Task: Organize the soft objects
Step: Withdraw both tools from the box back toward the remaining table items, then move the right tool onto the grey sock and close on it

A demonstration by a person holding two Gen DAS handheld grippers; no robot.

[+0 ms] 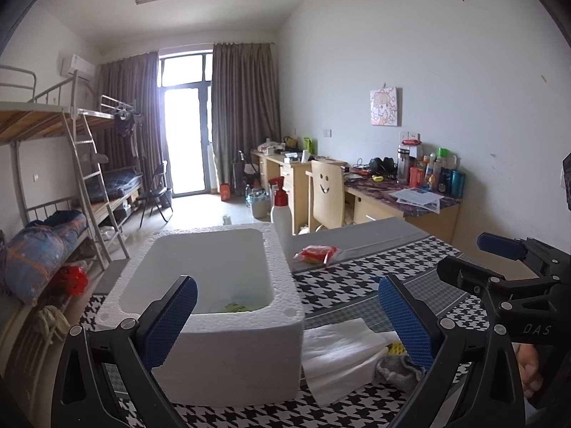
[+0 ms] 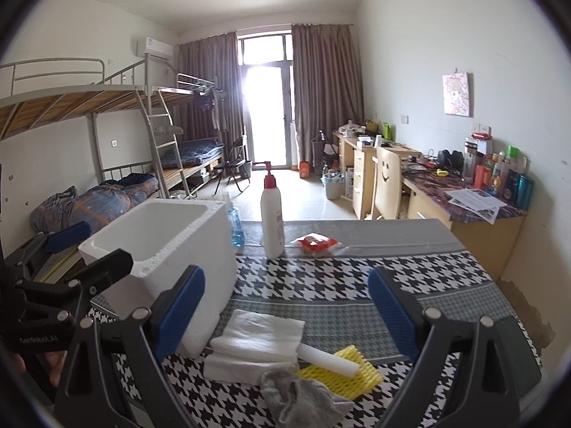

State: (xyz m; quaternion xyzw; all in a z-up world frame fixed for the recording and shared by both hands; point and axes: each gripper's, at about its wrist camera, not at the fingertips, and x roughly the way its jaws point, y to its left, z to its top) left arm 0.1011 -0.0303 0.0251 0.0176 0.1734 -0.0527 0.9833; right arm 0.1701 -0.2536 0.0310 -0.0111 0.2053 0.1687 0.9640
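While poised above a houndstooth cloth (image 2: 321, 278), spread wide and gripping nothing: left gripper (image 1: 287, 315) and right gripper (image 2: 287, 305), blue pads (image 2: 390, 312) well apart. Taken as landmark, a white foam box (image 1: 228, 353), open-topped, on the cloth, directly ahead of the left gripper, something yellow-green (image 1: 233, 307) glimpsed at its bottom. Just right of the box, touching its near corner: folded white sheets (image 2: 260, 342). Further right of the box, beside the sheets: a white foam roll (image 2: 328, 358) lying across yellow mesh (image 2: 344, 374); nearer the camera, a crumpled grey cloth (image 2: 303, 397) overlapping both. Behind the box: a white pump bottle (image 2: 272, 221), upright, and a blue bottle (image 2: 235, 228) close against the box's far right corner. Right of the pump bottle, a red packet (image 2: 316, 242), lying flat.
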